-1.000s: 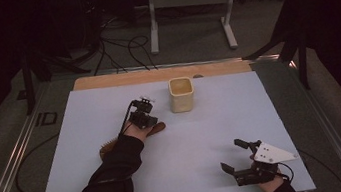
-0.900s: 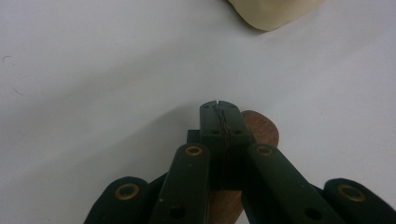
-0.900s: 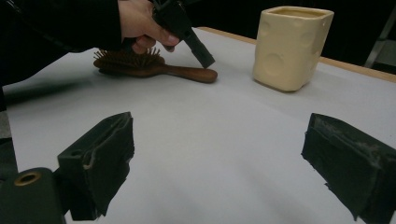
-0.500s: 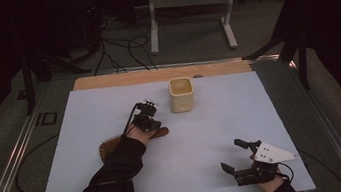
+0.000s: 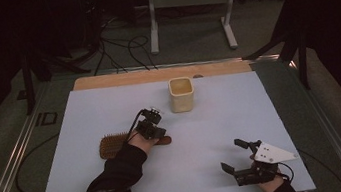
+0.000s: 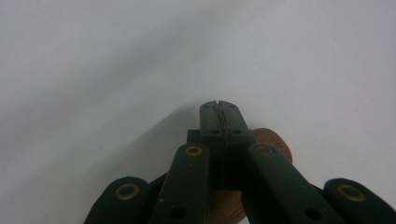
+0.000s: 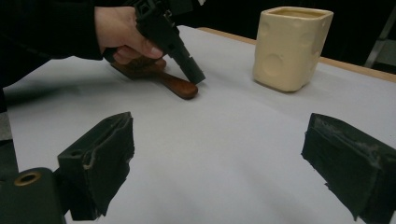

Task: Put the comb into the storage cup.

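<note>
High view, left tongs [image 5: 154,130] together above brush handle [image 5: 163,140], right tongs [image 5: 232,155] apart.

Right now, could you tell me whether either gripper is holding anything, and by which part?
Nothing is held. The left gripper is shut empty above the brush handle; the right gripper stands open.

Upper left, a hand [image 7: 122,29] tips the left gripper [image 7: 195,74] onto a brush [image 7: 159,77]; cup [image 7: 290,46] upper right.

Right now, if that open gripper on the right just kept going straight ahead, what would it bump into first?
Probably nothing soon: the right gripper faces bare white table. The brush handle and cream cup lie off to either side.
</note>
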A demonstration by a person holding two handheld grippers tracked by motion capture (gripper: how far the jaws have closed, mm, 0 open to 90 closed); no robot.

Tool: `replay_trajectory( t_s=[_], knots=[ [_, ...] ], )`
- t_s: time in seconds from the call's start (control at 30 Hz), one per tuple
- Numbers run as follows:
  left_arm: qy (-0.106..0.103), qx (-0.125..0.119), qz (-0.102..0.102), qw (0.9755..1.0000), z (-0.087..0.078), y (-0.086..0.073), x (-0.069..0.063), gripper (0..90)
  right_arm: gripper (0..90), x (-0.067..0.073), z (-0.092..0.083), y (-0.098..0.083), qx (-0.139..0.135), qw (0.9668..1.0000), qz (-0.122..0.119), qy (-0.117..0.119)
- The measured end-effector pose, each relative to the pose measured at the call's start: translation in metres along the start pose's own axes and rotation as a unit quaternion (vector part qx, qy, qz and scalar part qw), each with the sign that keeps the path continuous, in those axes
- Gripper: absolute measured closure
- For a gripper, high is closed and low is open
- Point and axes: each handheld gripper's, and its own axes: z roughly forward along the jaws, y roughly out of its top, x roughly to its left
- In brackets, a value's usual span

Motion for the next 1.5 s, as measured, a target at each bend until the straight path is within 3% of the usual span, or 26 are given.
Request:
replay_trajectory(
  t_s=[0.7,1.0,1.3,1.5],
  knots=[
    [-0.024,0.015,0.032,0.9991,-0.015,-0.04,-0.018,90.0,8.8,-0.001,-0.001,0.001,-0.005,1.0,0.003,-0.005],
    [-0.034,0.03,0.047,0.9979,-0.032,-0.066,-0.023,90.0,8.8,-0.002,-0.002,0.001,-0.007,0.9999,0.004,-0.007],
    [-0.027,0.046,0.047,0.9975,-0.048,-0.088,-0.019,90.0,8.8,-0.001,-0.003,0.002,-0.009,0.9999,0.004,-0.011],
    [-0.014,0.05,0.036,0.998,-0.062,-0.106,-0.007,90.0,8.8,-0.001,-0.003,0.003,-0.009,0.9999,0.003,-0.011]
  ],
)
